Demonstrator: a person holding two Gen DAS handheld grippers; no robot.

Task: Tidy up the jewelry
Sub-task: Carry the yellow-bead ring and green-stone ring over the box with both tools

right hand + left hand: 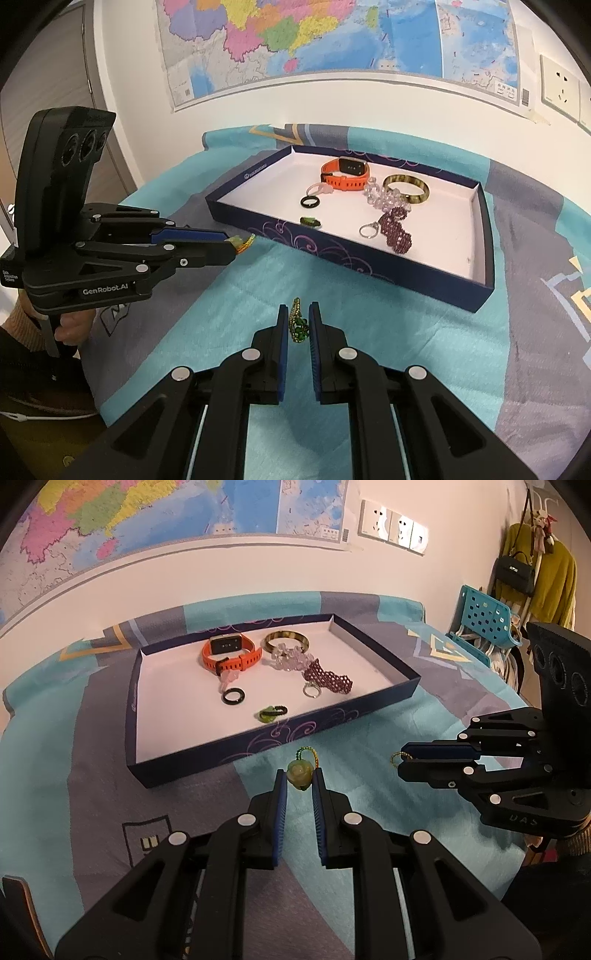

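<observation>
My left gripper [299, 774] is shut on a pale green jade pendant [297, 778] with a beaded loop, held just above the cloth in front of the tray. Seen from the right wrist, the left gripper [229, 245] carries that pendant [236, 242] at its tip. My right gripper [298, 309] is shut on a small green and gold beaded piece [297, 325]; from the left wrist, the right gripper [402, 759] shows a gold loop [397, 756] sticking out. The dark blue tray [258, 744] [332, 252] holds an orange watch [228, 653], an amber bangle [286, 639], a black ring [233, 696] and a purple beaded piece [328, 675].
A teal and grey cloth [369, 720] covers the table. A teal plastic chair [480, 614], a black bag [515, 574] and a yellow garment stand off the table's right. A map hangs on the wall behind. A hand [70, 328] grips the left tool's handle.
</observation>
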